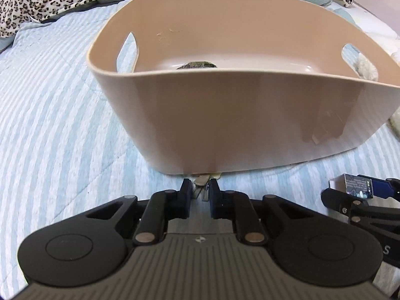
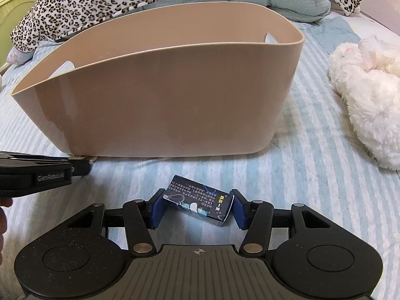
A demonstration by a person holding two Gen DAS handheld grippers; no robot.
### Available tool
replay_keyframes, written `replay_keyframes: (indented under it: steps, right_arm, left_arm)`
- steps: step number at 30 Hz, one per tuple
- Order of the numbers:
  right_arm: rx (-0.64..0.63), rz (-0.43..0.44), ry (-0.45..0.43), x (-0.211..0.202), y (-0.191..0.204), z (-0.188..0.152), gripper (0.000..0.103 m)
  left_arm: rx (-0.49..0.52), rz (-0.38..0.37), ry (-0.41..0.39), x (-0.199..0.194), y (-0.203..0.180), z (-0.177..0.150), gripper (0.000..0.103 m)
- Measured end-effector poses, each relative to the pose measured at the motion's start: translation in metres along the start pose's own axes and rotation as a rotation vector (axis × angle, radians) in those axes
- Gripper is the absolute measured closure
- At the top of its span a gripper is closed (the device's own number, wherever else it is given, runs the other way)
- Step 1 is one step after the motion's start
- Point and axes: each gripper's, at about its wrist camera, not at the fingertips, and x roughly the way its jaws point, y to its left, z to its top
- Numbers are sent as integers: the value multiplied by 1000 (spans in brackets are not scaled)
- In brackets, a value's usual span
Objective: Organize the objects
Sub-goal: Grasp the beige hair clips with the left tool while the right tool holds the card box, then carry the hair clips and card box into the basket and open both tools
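A beige plastic basket (image 1: 250, 130) with handle cut-outs stands on the striped bed; it also shows in the right wrist view (image 2: 162, 105). A dark patterned item (image 1: 196, 65) lies inside it. My left gripper (image 1: 199, 187) sits low at the basket's near base, its jaws closed on a small metal nail clipper (image 1: 202, 183). My right gripper (image 2: 197, 203) has its pads (image 2: 156, 210) against both ends of a dark blue box (image 2: 198, 203) with printed text, lying on the bed. That box and the right gripper show at the right edge of the left wrist view (image 1: 355, 187).
A white plush toy (image 2: 367, 100) lies on the bed right of the basket. A leopard-print blanket (image 2: 125, 2) and teal pillows (image 2: 295, 5) lie behind it. The left gripper (image 2: 37, 175) enters the right wrist view from the left.
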Motion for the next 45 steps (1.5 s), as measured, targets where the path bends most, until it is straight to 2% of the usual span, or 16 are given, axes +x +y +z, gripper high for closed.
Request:
replay_keyframes:
  steps: [6, 14, 19, 24, 25, 26, 30, 37, 45]
  right_arm:
    - [7, 4, -6, -3, -3, -1, 52]
    - [2, 4, -7, -10, -8, -5, 52]
    - [-4, 11, -26, -19, -6, -5, 52]
    - [-6, 40, -35, -32, -3, -4, 52]
    - [-7, 47, -41, -36, -3, -5, 52]
    - [-8, 52, -49, -40, -2, -5, 52]
    - [-6, 80, -80, -56, 0, -5, 52]
    - [36, 131, -195, -92, 1, 8, 52]
    - [103, 146, -340, -110, -6, 43, 52]
  left_arm:
    - [22, -3, -3, -5, 5, -5, 88]
    - [-21, -41, 18, -16, 25, -4, 88]
    - [-9, -38, 20, -27, 31, -9, 88]
    - [7, -56, 13, -53, 35, -19, 88]
    - [11, -58, 5, -63, 26, -24, 88]
    - [9, -59, -4, -68, 15, -24, 88]
    - [38, -61, -62, -87, 12, -25, 88]
    - [70, -39, -228, -130, -4, -18, 88]
    - [60, -24, -373, -149, -17, 16, 88]
